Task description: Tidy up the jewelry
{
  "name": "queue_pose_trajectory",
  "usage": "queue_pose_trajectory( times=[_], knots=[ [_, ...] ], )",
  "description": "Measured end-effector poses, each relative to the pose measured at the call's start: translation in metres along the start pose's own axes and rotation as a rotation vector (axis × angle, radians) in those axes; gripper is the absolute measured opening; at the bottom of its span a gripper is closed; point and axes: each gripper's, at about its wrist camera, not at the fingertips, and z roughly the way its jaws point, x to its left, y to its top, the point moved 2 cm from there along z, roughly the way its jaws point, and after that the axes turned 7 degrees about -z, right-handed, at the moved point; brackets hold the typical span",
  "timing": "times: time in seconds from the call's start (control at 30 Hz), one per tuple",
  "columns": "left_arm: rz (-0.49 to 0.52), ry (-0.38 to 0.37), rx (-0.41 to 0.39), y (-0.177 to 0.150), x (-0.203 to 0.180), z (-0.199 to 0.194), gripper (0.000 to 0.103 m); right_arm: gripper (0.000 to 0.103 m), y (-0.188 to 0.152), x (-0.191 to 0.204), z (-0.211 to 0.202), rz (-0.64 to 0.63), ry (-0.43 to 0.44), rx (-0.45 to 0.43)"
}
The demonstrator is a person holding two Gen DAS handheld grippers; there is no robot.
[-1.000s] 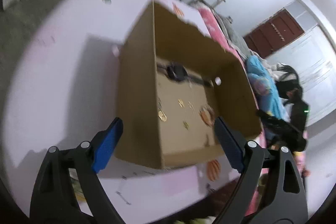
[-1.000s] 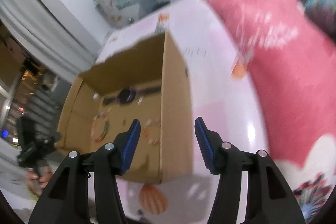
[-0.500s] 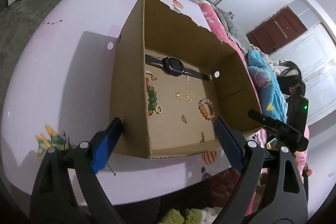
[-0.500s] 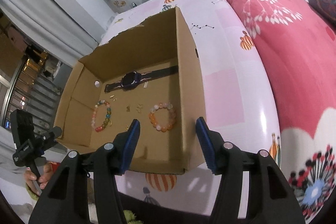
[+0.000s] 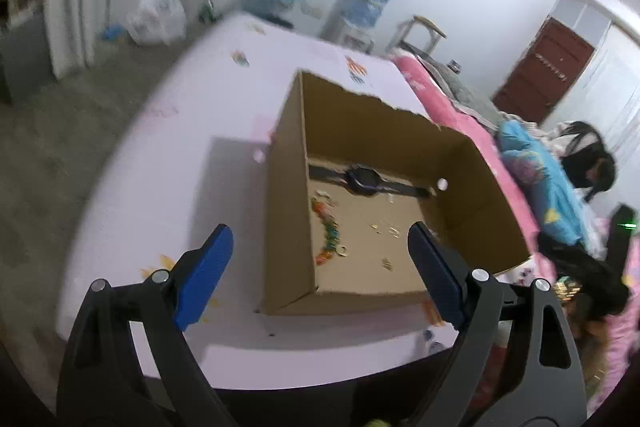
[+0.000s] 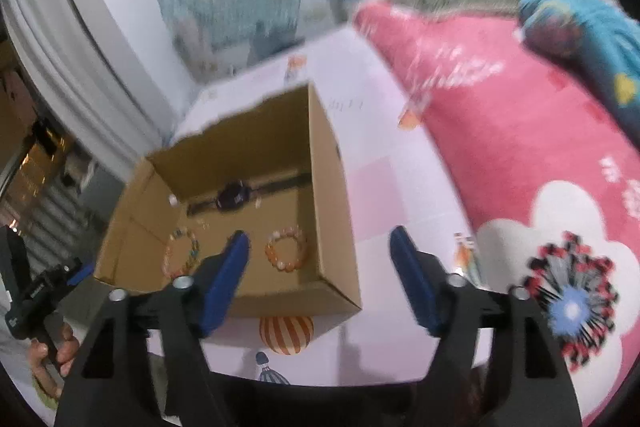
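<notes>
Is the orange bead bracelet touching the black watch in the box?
Apart. In the right wrist view the orange bead bracelet lies nearer the camera, and bare cardboard floor of the box shows between it and the black watch.

A: What's unclear? Both views are motion-blurred.
B: Small gold bits [image 5: 385,227] on the cardboard box [image 5: 286,187] floor, too tiny to ID. Right gripper's finger hides pt of the multicolour bead bracelet [image 6: 180,255]. Person [image 5: 588,167] cut off at frame edge.
</notes>
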Motion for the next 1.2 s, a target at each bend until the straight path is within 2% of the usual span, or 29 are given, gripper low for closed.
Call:
queue_pose_trajectory(
  times=[0.13, 0.3, 0.43, 0.53, 0.6, 0.73, 0.9, 1.07, 1.2],
  knots=[
    [0.093, 0.135, -0.082, -0.011, -0.021, -0.021, 0.092, 0.083, -0.019, 0.009, -0.03, -0.035, -0.058, -0.06],
    [0.14, 0.197, -0.115, -0.027, -0.041, -0.038, 0.095, 0.092, -0.043, 0.025, -0.047, -0.116, -0.085, -0.067],
    [0.159, 0.239, -0.133, -0.047, -0.049, -0.043, 0.095, 0.095, -0.063, 0.04, -0.04, -0.158, -0.074, -0.025],
    [0.177, 0.301, -0.146, -0.057, -0.053, -0.042, 0.095, 0.095, -0.074, 0.05, -0.034, -0.187, -0.107, -0.002],
    [0.203, 0.35, -0.127, -0.062, -0.055, -0.037, 0.095, 0.095, -0.08, 0.059, -0.031, -0.215, -0.139, 0.011],
    [0.215, 0.361, -0.085, -0.066, -0.056, -0.031, 0.095, 0.096, -0.08, 0.07, -0.027, -0.238, -0.139, 0.026],
    [0.173, 0.372, -0.037, -0.067, -0.055, -0.022, 0.095, 0.096, -0.074, 0.071, -0.016, -0.227, -0.17, 0.061],
    [0.176, 0.419, -0.051, -0.065, -0.06, -0.017, 0.095, 0.096, -0.07, 0.071, -0.008, -0.205, -0.16, 0.071],
    [0.21, 0.411, -0.04, -0.066, -0.069, -0.012, 0.095, 0.096, -0.067, 0.072, -0.003, -0.198, -0.152, 0.077]
  ],
)
